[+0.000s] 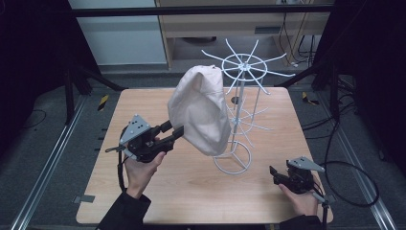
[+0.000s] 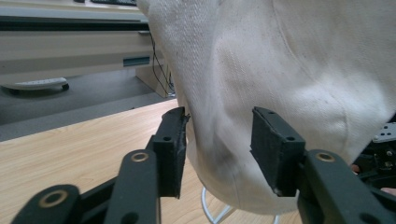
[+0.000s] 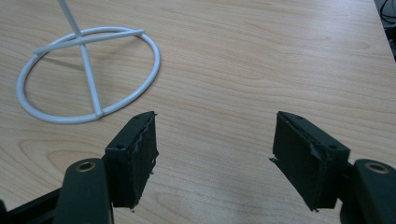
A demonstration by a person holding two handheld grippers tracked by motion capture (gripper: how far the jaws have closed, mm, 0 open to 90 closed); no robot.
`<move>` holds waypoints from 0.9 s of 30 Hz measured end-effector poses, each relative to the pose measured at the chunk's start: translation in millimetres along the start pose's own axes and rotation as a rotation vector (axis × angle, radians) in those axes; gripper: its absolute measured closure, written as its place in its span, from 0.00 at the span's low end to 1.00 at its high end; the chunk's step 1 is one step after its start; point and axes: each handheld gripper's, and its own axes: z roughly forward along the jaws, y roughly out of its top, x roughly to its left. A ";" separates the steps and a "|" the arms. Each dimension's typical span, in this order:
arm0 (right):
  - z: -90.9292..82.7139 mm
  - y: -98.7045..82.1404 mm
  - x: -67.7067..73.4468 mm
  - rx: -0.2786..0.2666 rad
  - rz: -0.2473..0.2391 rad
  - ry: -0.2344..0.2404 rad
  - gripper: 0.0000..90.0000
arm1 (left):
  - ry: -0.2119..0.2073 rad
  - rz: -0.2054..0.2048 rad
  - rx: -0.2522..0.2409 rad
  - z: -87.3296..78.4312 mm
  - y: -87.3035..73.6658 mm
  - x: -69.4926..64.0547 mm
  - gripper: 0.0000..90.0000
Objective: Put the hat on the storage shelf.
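A cream cloth cap (image 1: 201, 112) hangs from an arm of the white wire rack (image 1: 244, 64) that stands on the wooden table (image 1: 191, 191). My left gripper (image 1: 174, 129) is raised at the cap's lower left edge. In the left gripper view the cap (image 2: 280, 70) bulges between the jaws of the left gripper (image 2: 217, 126); they stand apart and do not pinch it. My right gripper (image 1: 274, 175) rests low at the table's front right, open. Bare wood lies between the pads of the right gripper (image 3: 215, 135), and the rack's base ring (image 3: 88, 74) is ahead of it to the left.
The rack's thin arms (image 1: 273, 72) stick out in all directions at two levels. Its base ring (image 1: 232, 165) sits right of the table's middle. Black frame bars and cables (image 1: 349, 182) surround the table, with a cabinet behind.
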 end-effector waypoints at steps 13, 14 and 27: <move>-0.1 -0.4 -0.3 0.004 0.007 -0.005 0.33 | 0.107 -0.007 0.066 -40.1 -33.7 27.5 0.47; -0.2 -0.4 -0.4 0.003 0.007 -0.006 0.33 | 0.115 -0.013 0.077 -41.3 -37.8 30.7 0.47; 0.5 -1.9 -2.9 0.003 -0.002 -0.009 0.30 | 0.278 -0.027 0.212 -59.9 -106.1 73.8 0.37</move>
